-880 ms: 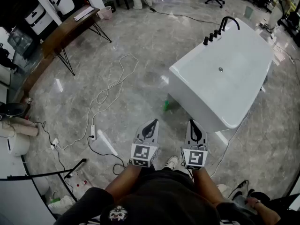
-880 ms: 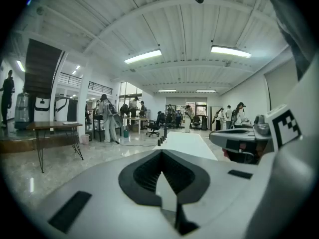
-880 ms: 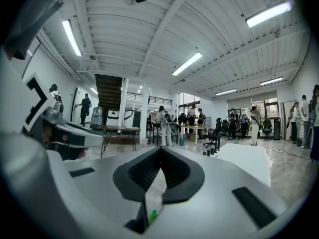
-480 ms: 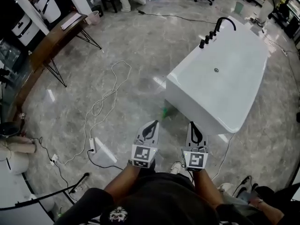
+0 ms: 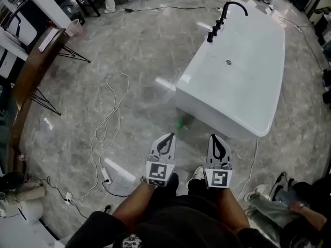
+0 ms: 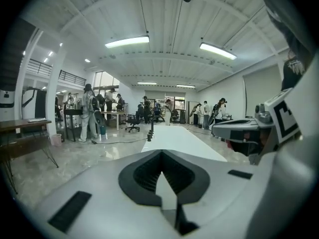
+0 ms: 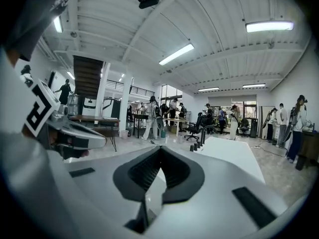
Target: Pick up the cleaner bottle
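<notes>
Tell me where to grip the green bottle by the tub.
Probably its upper part, coming from the open floor on your side: the green bottle sits at the foot of the bathtub wall, blocking the far side. Its shape is too small to read. Open the right gripper first.

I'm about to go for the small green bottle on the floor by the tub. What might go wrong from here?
1. The left tool and the right tool are both shut. One has to open before it gets there, or it will likely knock the green bottle over.
2. The bottle stands low, close to the bathtub wall, so a wide approach may hit the tub.
3. A white cable lies loose on the floor to the left and could trip you.
</notes>
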The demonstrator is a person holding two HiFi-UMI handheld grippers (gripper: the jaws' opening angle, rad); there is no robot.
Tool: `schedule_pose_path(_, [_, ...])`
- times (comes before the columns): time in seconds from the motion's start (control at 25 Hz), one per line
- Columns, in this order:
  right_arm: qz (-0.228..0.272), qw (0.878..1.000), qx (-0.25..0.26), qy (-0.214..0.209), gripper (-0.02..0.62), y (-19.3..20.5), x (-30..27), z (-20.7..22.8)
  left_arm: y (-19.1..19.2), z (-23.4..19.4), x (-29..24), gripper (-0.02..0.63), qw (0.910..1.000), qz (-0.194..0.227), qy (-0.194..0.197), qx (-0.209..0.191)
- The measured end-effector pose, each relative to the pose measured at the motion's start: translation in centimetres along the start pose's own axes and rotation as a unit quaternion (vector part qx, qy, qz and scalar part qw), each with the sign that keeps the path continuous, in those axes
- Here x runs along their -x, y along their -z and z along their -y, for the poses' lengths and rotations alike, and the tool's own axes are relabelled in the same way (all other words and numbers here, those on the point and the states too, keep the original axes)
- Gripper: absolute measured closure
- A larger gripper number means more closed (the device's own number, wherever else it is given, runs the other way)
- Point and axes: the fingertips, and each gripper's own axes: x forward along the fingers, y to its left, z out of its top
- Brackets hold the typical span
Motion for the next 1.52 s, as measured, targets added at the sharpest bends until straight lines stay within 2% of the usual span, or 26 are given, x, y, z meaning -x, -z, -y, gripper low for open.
schedule_pose_path(0.28, [-0.011, 1.0, -0.005, -0.023, 0.58, 3.5, -3.3, 0.9, 2.7, 0.0, -4.2, 0.606, 1.0, -0.005, -0.003, 0.006])
schedule_pose_path(0.4, [-0.02, 0.999, -0.014, -0.021, 0.578, 6.4, -4.7, 0.9, 5.8, -0.4, -6.4, 0.607, 0.9999, -0.013, -0.003, 0.01])
schedule_pose_path(0.52, [-0.03, 0.999, -0.024, -0.016, 0.578, 11.3, -6.6, 1.3, 10.2, -0.9, -9.1, 0.607, 0.9996, -0.014, -0.015, 0.018])
schedule_pose_path(0.76, [-0.035, 0.998, -0.046, -0.001, 0.578, 22.0, -9.4, 1.4, 20.6, -1.7, -13.5, 0.607, 0.9996, -0.015, -0.025, 0.0])
schedule_pose_path(0.92, [-0.03, 0.998, -0.048, 0.001, 0.578, 29.4, -11.7, 1.3, 28.4, -2.5, -16.6, 0.606, 0.9991, -0.013, -0.039, 0.01])
schedule_pose_path(1.16, [-0.019, 0.999, -0.04, 0.011, 0.58, 39.3, -15.1, 1.3, 39.4, -3.4, -21.1, 0.606, 0.9991, -0.018, -0.036, 0.014])
schedule_pose_path(1.32, [-0.013, 0.999, -0.03, 0.007, 0.58, 44.7, -16.8, 0.6, 44.4, -4.5, -23.7, 0.606, 0.9992, -0.014, -0.037, -0.004])
schedule_pose_path(1.52, [0.007, 1.0, -0.021, -0.001, 0.578, 49.5, -18.4, 0.3, 48.6, -4.0, -26.0, 0.606, 0.9992, -0.007, -0.04, -0.001])
